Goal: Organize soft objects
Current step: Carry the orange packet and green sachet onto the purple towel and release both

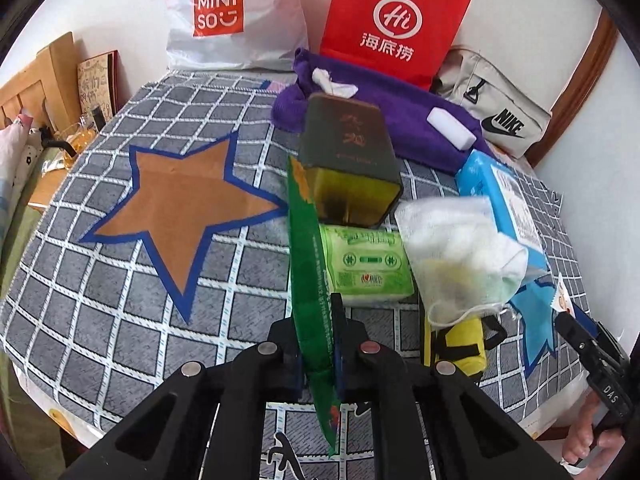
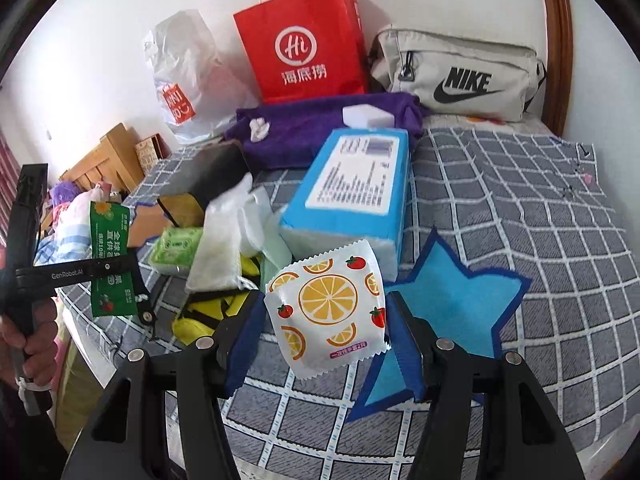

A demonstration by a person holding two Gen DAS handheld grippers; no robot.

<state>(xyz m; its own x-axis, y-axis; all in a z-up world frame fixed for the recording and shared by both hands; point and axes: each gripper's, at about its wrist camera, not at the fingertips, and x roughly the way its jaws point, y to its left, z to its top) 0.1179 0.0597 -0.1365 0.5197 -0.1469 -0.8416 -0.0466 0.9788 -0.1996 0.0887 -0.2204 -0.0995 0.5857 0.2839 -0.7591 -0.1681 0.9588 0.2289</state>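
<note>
Now, left gripper [image 1: 318,344]: fingers clenched on a green sachet [image 1: 310,280], held edge-on above the checked cloth [image 1: 120,280].
Right gripper [image 2: 326,334]: fingers either side of a fruit-print packet [image 2: 326,312]; they look to pinch its edges, though the contact is hard to confirm, so I cannot tell for sure.
Markers: an orange star [image 1: 180,208] lies bare on the cloth; a blue star [image 2: 452,304] lies bare just behind the packet.
Pile still unsorted: green tissue pack [image 1: 368,264], mesh pouch of cotton [image 1: 460,256], yellow item [image 1: 460,344] under the pouch, blue tissue box [image 2: 352,184], dark tin [image 1: 348,160], purple towel [image 2: 312,128] with a white sponge [image 2: 368,116] on it.
Progress: early, by my reading; neither star carries anything, two items are in hand, most of the heap remains.
Left to do: probably place both items, then work through the pile.
</note>
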